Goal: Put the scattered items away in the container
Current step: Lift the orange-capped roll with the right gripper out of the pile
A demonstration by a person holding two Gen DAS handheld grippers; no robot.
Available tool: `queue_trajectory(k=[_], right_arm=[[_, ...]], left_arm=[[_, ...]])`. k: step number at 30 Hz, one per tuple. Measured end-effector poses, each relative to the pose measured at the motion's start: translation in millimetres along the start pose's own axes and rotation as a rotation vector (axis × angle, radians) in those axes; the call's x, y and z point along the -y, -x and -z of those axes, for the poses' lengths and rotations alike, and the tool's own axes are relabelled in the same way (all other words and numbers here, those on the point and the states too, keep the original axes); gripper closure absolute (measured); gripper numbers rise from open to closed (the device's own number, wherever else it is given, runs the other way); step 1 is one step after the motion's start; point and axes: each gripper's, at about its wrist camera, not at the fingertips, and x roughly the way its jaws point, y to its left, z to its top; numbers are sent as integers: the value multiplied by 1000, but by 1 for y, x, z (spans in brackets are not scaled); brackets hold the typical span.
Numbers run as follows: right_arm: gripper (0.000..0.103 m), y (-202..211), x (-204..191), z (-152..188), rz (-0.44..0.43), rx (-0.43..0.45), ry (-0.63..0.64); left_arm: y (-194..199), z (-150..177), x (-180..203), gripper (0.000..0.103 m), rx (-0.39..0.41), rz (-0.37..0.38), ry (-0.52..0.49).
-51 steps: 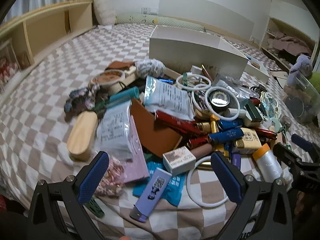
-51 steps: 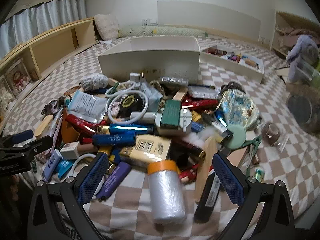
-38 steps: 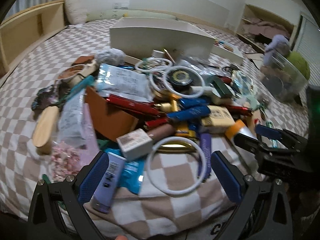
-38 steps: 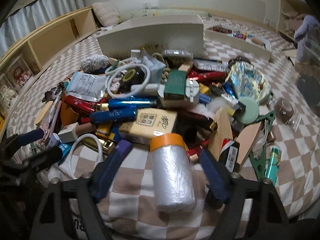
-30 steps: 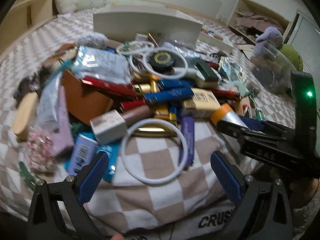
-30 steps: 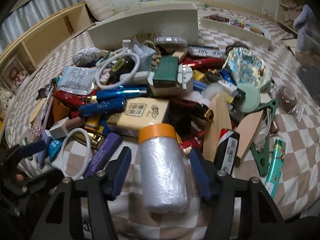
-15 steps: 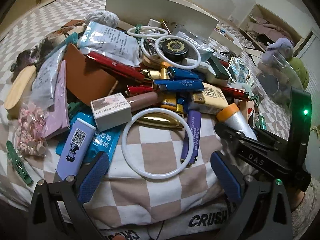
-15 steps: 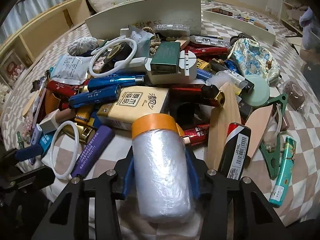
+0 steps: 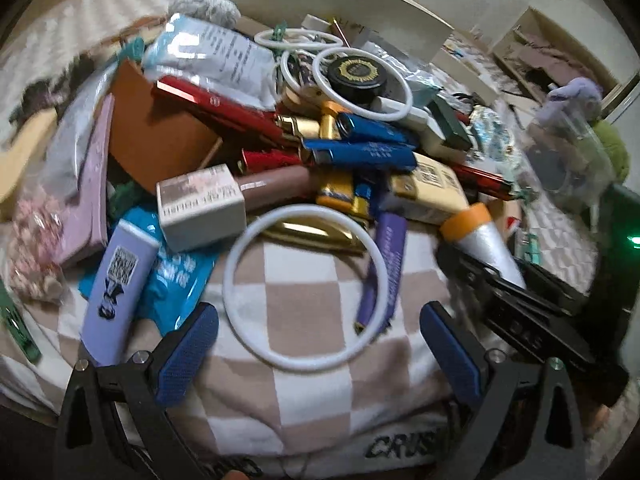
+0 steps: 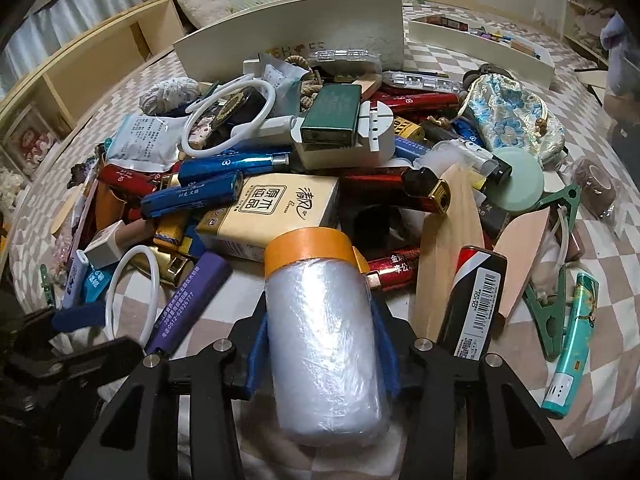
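Observation:
A heap of small items lies on a checked bedspread. My right gripper [image 10: 322, 340] is shut on a roll of clear plastic film with an orange tape end [image 10: 320, 320] at the near edge of the heap; the roll also shows in the left wrist view [image 9: 478, 236]. My left gripper [image 9: 320, 344] is open and empty, its blue pads either side of a white ring [image 9: 302, 292] that lies flat on the spread. The white open container [image 10: 304, 46] stands behind the heap.
Around the ring lie a purple lighter [image 9: 384, 272], a lilac tube [image 9: 116, 288], a small white box [image 9: 200, 206] and blue and red tubes. By the roll are a tissue pack [image 10: 272, 208], a wooden piece [image 10: 448, 252], a dark can [image 10: 476, 300]. A second tray [image 10: 480, 46] stands far right.
My right gripper moved in and closed on the film roll. My left gripper swung right and down over the white ring, staying open.

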Motion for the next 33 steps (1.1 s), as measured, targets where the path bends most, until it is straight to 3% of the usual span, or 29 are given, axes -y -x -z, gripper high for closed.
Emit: queue_trajectory(k=[4,7,12,17,33], right_arm=[[56,0,0,0,-5,2,1],[56,1,1,1,-9,4,-1],[56,0,0,1,-10,5,-4],[56,0,0,1,-8,5,-5],[59,3,-3,2,10,9,8]], left_arm=[[-9,0,7,2,18,-88,-55],[-13,-4,7,2,25,-108,-60],[-11,-5,0,3,32,-97,-40],[-1,-3,-11,18,48,-78,5],[10,0,-11,18,56,-41,2]])
